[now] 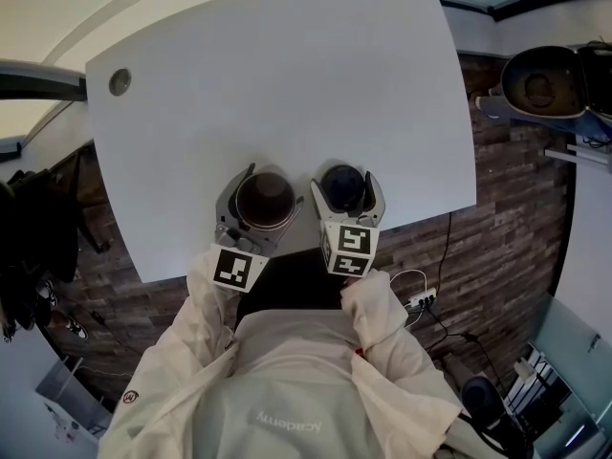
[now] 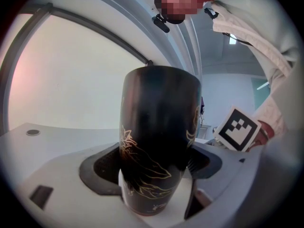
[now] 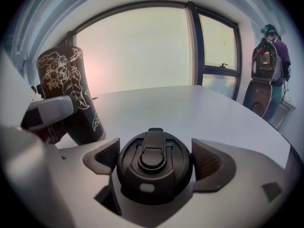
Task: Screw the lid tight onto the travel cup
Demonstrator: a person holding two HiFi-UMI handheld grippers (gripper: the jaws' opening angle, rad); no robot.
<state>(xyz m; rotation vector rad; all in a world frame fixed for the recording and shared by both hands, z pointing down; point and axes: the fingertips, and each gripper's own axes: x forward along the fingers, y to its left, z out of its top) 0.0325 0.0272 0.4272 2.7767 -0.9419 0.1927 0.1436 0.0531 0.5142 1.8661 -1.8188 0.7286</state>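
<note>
A dark travel cup with gold line drawings stands upright and lidless near the front edge of the white table. My left gripper is shut on its lower body; in the left gripper view the cup fills the gap and both pads of the left gripper touch it. Just right of the cup, the black flip-top lid lies flat on the table inside my right gripper. In the right gripper view the lid sits between the wide-set pads of the right gripper, which stands open.
The cup stands close to the lid's left, with the left gripper's grey body against it. A round cable hole is at the table's far left corner. A person with a backpack stands beyond the table by the window.
</note>
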